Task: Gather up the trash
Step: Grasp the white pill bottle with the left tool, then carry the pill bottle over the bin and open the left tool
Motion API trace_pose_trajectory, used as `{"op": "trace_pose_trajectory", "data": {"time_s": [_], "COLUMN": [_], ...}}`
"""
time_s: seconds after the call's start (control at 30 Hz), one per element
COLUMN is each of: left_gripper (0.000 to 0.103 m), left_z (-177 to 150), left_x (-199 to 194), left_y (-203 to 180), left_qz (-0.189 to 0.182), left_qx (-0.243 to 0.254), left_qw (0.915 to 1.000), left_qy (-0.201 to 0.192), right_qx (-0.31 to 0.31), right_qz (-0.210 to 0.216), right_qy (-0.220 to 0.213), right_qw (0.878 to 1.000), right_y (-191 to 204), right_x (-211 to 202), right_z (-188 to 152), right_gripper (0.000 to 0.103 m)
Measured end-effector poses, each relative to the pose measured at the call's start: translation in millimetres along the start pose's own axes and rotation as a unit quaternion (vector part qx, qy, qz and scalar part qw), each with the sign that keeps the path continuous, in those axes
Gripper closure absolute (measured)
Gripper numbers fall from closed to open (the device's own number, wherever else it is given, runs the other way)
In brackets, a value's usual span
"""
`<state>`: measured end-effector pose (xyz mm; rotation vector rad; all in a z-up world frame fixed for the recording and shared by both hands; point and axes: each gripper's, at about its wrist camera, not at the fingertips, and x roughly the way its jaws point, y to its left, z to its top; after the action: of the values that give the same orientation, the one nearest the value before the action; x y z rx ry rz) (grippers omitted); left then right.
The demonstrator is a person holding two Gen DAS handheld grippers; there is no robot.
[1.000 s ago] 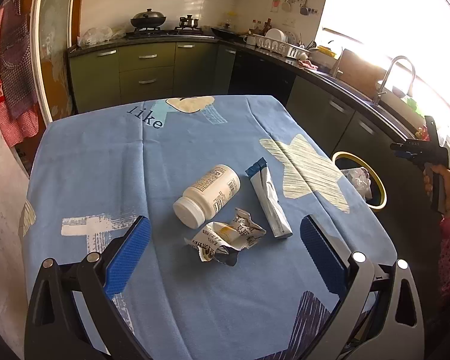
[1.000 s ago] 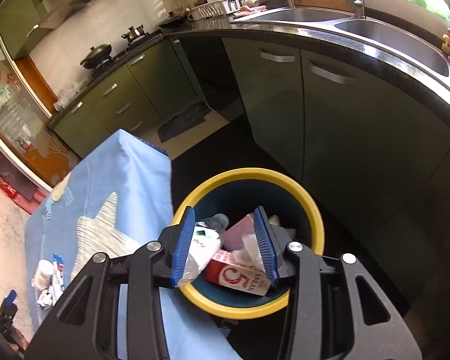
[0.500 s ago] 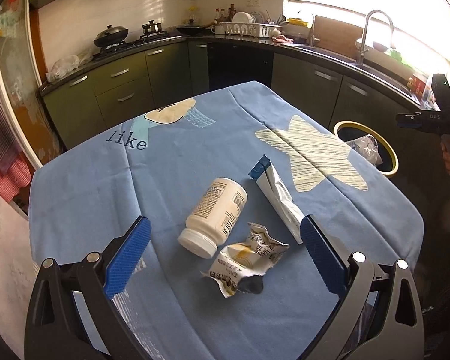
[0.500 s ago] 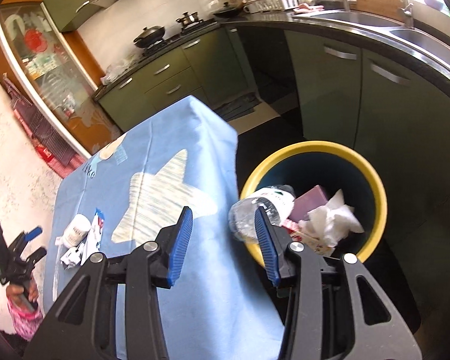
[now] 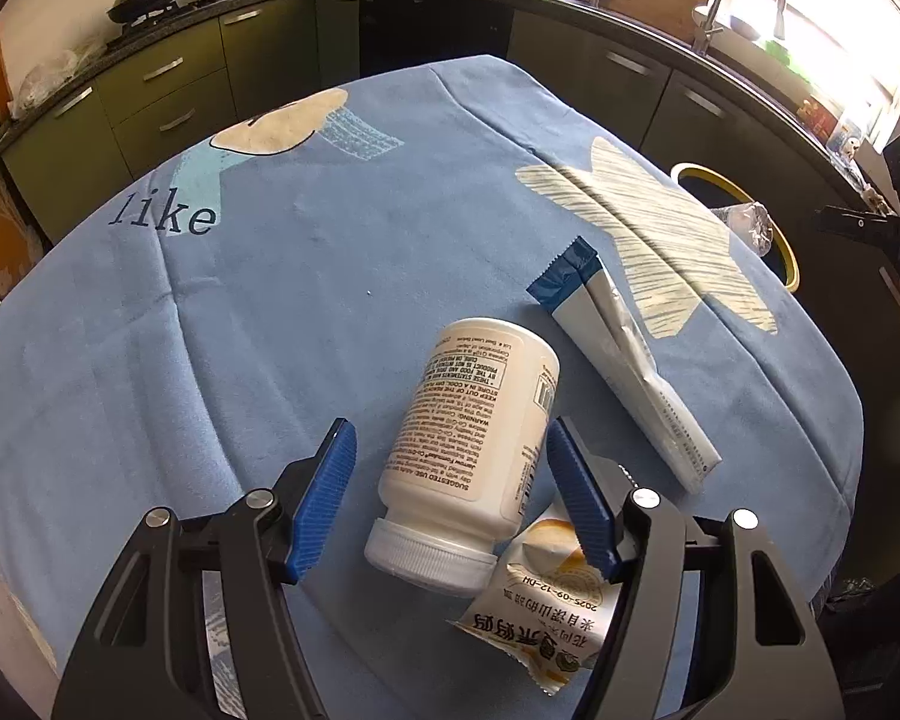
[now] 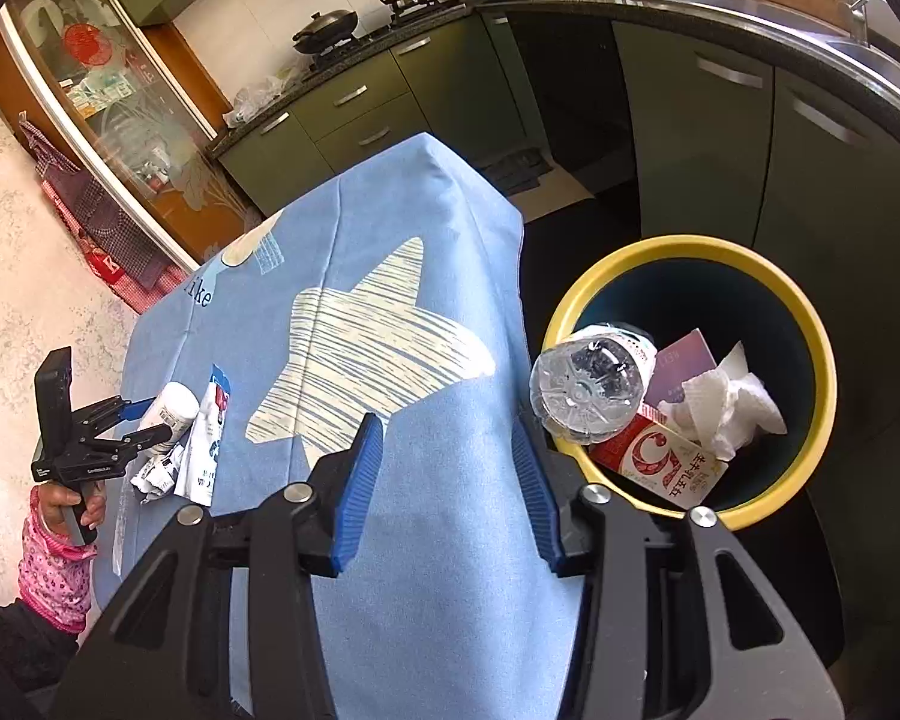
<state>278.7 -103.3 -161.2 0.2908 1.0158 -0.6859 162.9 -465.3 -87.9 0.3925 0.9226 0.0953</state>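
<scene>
Trash on the worktop (image 5: 306, 276) counts three: one white bottle (image 5: 468, 438), one blue-ended sachet (image 5: 624, 360), one crumpled wrapper (image 5: 546, 606), all near its bin-side edge. Our left gripper (image 5: 450, 492) is closing around the bottle, pads not yet touching. Our right gripper (image 6: 444, 480) hangs apart and empty beside the one yellow-rimmed bin (image 6: 810, 324).

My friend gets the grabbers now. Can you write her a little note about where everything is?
Left gripper: jaws closing around the white pill bottle, not yet pressing it.
Right gripper: open, holding nothing, over the blue tablecloth.
Done: clear bottle, red carton and tissue are in the yellow-rimmed bin.
Left: pill bottle, crumpled wrapper, blue-and-white sachet.
</scene>
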Motion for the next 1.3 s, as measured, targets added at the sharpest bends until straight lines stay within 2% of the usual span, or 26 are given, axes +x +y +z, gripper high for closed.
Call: {"op": "trace_pose_trajectory", "data": {"time_s": [0.07, 0.23, 0.4, 0.6, 0.77, 0.93, 1.17, 1.3], "left_gripper": [0.040, 0.054, 0.055, 0.055, 0.055, 0.055, 0.055, 0.055], "left_z": [2, 6, 13, 34, 64, 105, 159, 184], "left_x": [5, 16, 12, -21, -43, -43, -4, 34], "left_y": [-2, -5, -3, -22, -78, -156, -278, -331], "left_qz": [0.000, -0.005, -0.006, 0.005, -0.022, -0.092, -0.160, -0.177], "left_qx": [0.010, 0.020, 0.016, 0.024, 0.069, 0.119, 0.197, 0.213], "left_qw": [0.9999, 0.9996, 0.9998, 0.9995, 0.9963, 0.9872, 0.9669, 0.9609], "left_qy": [0.007, 0.017, 0.010, -0.022, -0.047, -0.051, -0.027, 0.000], "right_qx": [0.002, 0.005, 0.012, 0.030, 0.065, 0.105, 0.145, 0.163], "right_qz": [0.001, 0.009, 0.013, 0.009, -0.004, -0.017, -0.021, -0.024], "right_qy": [0.003, 0.009, 0.007, -0.024, -0.059, -0.082, -0.095, -0.101], "right_qw": [1.000, 1.000, 1.000, 0.999, 0.996, 0.991, 0.985, 0.981], "right_y": [0, 0, -4, -23, -56, -94, -137, -157], "right_x": [4, 10, 10, -12, -42, -67, -85, -93], "right_z": [-1, -4, -9, -17, -30, -47, -72, -86], "right_gripper": [0.060, 0.060, 0.060, 0.060, 0.060, 0.059, 0.059, 0.059]}}
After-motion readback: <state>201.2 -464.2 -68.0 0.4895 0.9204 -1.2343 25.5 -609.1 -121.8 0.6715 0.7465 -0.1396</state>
